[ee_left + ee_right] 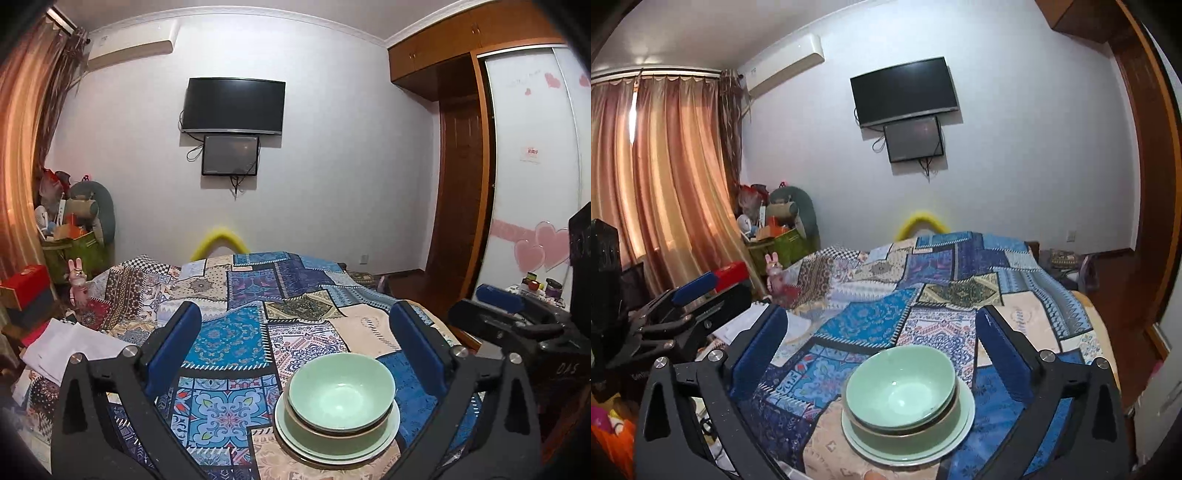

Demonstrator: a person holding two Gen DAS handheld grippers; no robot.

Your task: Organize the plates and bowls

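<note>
Left gripper [295, 354] and right gripper [879, 354] fingers stood wide open, empty. Green bowls [340, 391] nested on plates [388, 428], lower centre, on bed [236, 332]. Risk: soft bedding could tip stack.

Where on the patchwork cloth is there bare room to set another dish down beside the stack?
Free: the blue patchwork cloth left of the green stack, and the stretch behind it toward the far wall. Crowded: the left edge, with white paper, a red box and a rabbit toy.
</note>
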